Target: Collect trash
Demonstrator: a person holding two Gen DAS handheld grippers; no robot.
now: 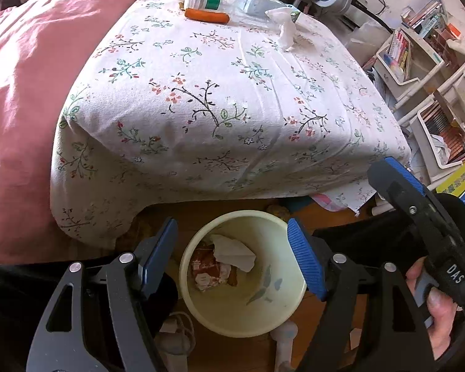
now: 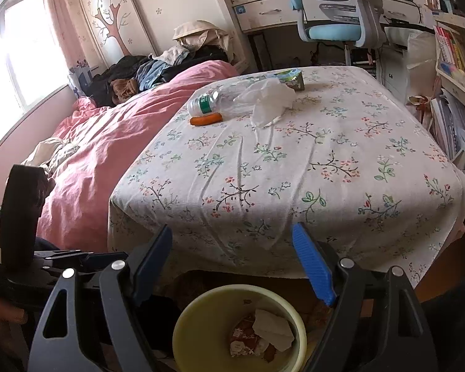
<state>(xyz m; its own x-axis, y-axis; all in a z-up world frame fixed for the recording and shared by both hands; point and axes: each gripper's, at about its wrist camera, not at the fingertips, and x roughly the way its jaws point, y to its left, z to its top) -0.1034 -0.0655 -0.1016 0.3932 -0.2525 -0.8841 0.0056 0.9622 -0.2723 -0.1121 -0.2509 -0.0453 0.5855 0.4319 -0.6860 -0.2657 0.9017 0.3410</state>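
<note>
A cream bin (image 1: pixel 232 316) stands on the floor in front of the cloth-covered table (image 1: pixel 220 99). In it lie a crumpled tissue (image 1: pixel 234 249) and a red wrapper (image 1: pixel 206 271). My left gripper (image 1: pixel 231 224) hangs open over the bin with nothing between its jaws. My right gripper (image 2: pixel 232 229) is also open and empty, above the bin (image 2: pixel 198 319) and facing the table. At the table's far end lie a clear plastic bottle (image 2: pixel 214 100), an orange sausage-like piece (image 2: pixel 206 120), a white tissue (image 2: pixel 269 99) and a green carton (image 2: pixel 291 78).
A bed with a pink duvet (image 2: pixel 114 142) runs along the table's left. Bookshelves (image 1: pixel 418 62) crowd the right side, and a blue office chair (image 2: pixel 334 31) stands behind the table. A white charger (image 1: pixel 176 328) lies on the floor by the bin.
</note>
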